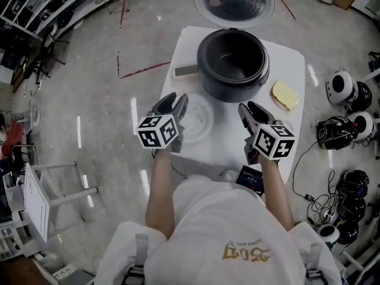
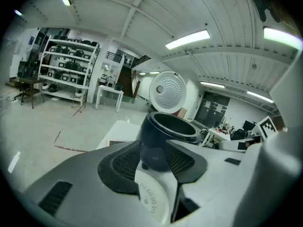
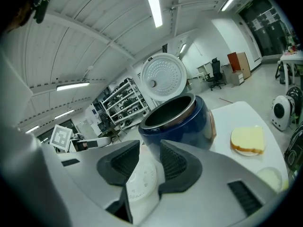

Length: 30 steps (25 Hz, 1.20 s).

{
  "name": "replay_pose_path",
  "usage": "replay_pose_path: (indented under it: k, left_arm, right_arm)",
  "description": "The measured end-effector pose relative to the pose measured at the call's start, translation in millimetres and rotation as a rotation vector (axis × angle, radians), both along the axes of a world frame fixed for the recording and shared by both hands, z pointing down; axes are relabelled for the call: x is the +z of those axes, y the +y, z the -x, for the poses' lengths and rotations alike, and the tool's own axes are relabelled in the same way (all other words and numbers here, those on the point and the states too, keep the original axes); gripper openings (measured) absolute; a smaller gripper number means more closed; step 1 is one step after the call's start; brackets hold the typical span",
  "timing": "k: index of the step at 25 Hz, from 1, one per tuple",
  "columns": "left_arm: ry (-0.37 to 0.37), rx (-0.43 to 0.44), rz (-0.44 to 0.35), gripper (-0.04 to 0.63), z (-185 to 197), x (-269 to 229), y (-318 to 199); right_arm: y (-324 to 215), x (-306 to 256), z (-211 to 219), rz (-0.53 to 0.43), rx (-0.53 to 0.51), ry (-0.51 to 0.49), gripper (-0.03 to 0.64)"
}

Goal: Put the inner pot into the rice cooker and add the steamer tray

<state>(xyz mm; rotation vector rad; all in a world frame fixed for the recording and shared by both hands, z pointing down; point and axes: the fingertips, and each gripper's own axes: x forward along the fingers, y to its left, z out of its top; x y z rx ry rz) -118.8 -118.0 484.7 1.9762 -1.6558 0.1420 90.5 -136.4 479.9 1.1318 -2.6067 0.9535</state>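
Observation:
The dark blue rice cooker [image 1: 233, 64] stands at the far side of the white table [image 1: 292, 57], its round lid [image 1: 234, 2] tipped open behind it. The inner pot's metal rim [image 3: 171, 109] shows inside the cooker body [image 3: 189, 124]. A white perforated steamer tray [image 1: 200, 119] lies flat on the table in front of the cooker. My left gripper [image 1: 176, 102] hovers at the tray's left edge, open and empty; the tray [image 2: 154, 195] shows below its jaws and the cooker [image 2: 163, 141] beyond them. My right gripper [image 1: 249, 109] is open and empty, right of the tray [image 3: 139, 178].
A yellow sponge on a small dish [image 1: 285, 95] sits right of the cooker, and a grey block [image 1: 185, 70] left of it. A dark phone-like device [image 1: 249, 179] lies at the table's near edge. Helmets and cables [image 1: 341, 88] crowd the floor at right; a white frame [image 1: 35, 195] stands left.

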Motion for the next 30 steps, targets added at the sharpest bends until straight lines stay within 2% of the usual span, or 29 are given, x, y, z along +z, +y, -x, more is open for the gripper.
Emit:
replay_pose_path:
  k: [7, 14, 18, 21, 25, 30]
  left_arm:
    - [0.025, -0.061, 0.065, 0.184, 21.3, 32.3, 42.3]
    - [0.024, -0.087, 0.137, 0.184, 35.4, 70.9, 73.9]
    - [-0.031, -0.075, 0.183, 0.184, 57.9, 88.2, 81.7]
    - [-0.04, -0.055, 0.222, 0.184, 79.1, 103.7, 79.7]
    - [-0.009, -0.012, 0.282, 0.184, 93.3, 133.5, 67.3]
    - [0.038, 0.055, 0.341, 0.184, 104.1, 167.9, 50.0]
  right_arm:
    - [27.9, 27.3, 15.3, 0.054, -0.06, 0.024, 0.149]
    - [50.0, 65.1, 23.8, 0.096, -0.125, 0.1, 0.155]
    - [57.8, 84.5, 39.1, 0.151, -0.117, 0.107, 0.161]
    - [61.4, 95.5, 55.7, 0.185, -0.095, 0.114, 0.163]
    - [58.2, 114.8, 73.2, 0.185, -0.063, 0.139, 0.163]
    - [58.4, 153.3, 86.7, 0.303, 0.008, 0.156, 0.167]
